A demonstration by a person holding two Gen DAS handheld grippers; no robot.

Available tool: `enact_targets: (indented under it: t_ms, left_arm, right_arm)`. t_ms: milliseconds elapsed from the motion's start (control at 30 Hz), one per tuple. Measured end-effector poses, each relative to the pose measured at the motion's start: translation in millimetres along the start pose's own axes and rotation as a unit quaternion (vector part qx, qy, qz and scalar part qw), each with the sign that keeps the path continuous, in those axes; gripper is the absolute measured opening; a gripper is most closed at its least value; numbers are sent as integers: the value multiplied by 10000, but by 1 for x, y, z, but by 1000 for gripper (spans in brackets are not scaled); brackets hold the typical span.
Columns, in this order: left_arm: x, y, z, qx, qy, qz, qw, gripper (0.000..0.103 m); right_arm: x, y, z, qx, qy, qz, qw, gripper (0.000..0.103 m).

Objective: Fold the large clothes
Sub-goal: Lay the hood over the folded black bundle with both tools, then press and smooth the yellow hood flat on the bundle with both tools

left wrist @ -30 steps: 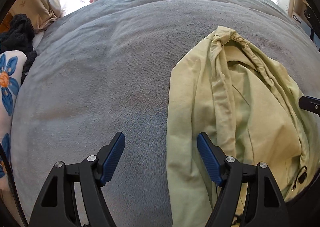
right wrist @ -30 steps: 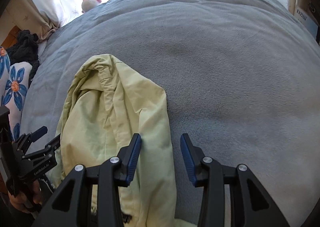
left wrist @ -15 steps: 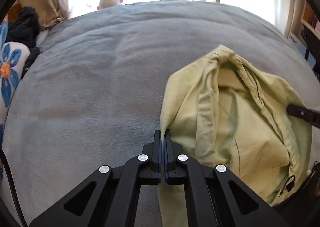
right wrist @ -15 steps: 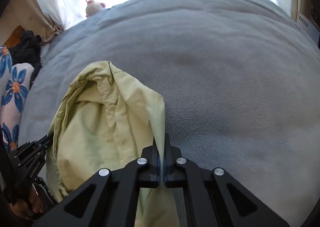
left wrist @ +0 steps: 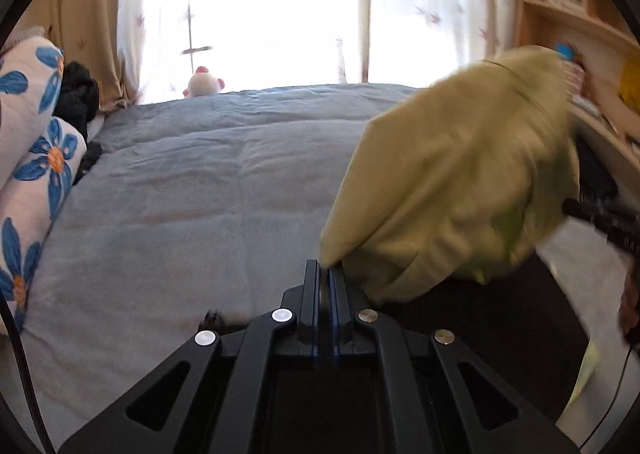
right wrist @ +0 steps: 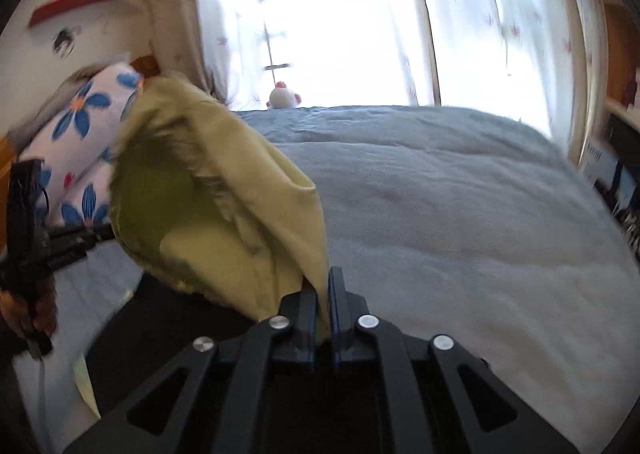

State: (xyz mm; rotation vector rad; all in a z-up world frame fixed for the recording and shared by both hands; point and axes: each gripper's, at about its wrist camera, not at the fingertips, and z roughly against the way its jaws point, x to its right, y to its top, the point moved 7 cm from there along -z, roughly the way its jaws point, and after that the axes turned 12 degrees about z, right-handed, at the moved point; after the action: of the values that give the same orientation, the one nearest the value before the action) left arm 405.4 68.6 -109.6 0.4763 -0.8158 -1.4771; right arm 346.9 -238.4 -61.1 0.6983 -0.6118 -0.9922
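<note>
A pale yellow-green jacket (left wrist: 452,182) hangs blurred in the air above the near edge of the grey bed (left wrist: 200,194), stretched between both grippers. My left gripper (left wrist: 324,270) is shut on the jacket's left edge, a corner of cloth pinched at its tips. My right gripper (right wrist: 324,286) grips the jacket (right wrist: 224,198) at the right edge; its jaws are opening slightly, with cloth still pressed between them. Each wrist view shows the other gripper past the cloth: the right gripper (left wrist: 600,218) and the left gripper (right wrist: 60,250), held by a hand (right wrist: 32,310).
Floral pillows (left wrist: 36,142) and a black garment (left wrist: 78,98) lie along the bed's left side. A small plush toy (left wrist: 204,84) sits at the far edge under the bright curtained window. Wooden bookshelves (left wrist: 568,6) stand on the right. Dark floor shows below the jacket.
Both grippers closed on the jacket's side edges as it lay on the bed, then rose and pulled back. The jacket is now off the blanket, swinging in the air.
</note>
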Motion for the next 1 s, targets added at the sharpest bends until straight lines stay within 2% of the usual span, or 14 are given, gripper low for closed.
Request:
enact_targets:
  t_ms: [67, 133, 267, 433, 600, 633, 700, 767, 867, 1000]
  left_arm:
    - [-7, -40, 14, -259, 132, -110, 9995, 2]
    - [-24, -76, 22, -636, 241, 45, 9977, 2]
    - [-48, -117, 44, -1095, 351, 422, 9925, 3]
    - [-51, -131, 77, -1206, 305, 575, 9906, 5]
    - [-23, -135, 115, -1194, 120, 589, 9910, 12]
    - [-18, -136, 120, -1213, 65, 590, 9908, 14]
    - [-7, -139, 125, -1293, -85, 581, 9899, 18]
    - [8, -145, 126, -1364, -249, 575, 9887, 21]
    - [23, -156, 113, -1513, -472, 688, 9850, 26]
    - [38, -173, 76, -1796, -941, 1135, 9726, 26]
  right_arm:
    - [-9, -31, 10, -362, 14, 55, 9993, 16]
    - [-16, -58, 17, -696, 38, -8, 9976, 16]
    - [-24, -96, 38, -1140, 141, -317, 9929, 16]
    - [-41, -111, 78, -1288, 253, -639, 9893, 16]
    - [-61, -108, 122, -1229, 552, -775, 9879, 18]
    - [-62, -107, 125, -1222, 625, -834, 9870, 21]
    - [-70, -108, 130, -1220, 812, -1009, 9840, 38]
    - [-78, -110, 127, -1209, 943, -1080, 9823, 42]
    - [-94, -120, 105, -1281, 1116, -1212, 9780, 42]
    - [-108, -138, 62, -1335, 1473, -1712, 9650, 42]
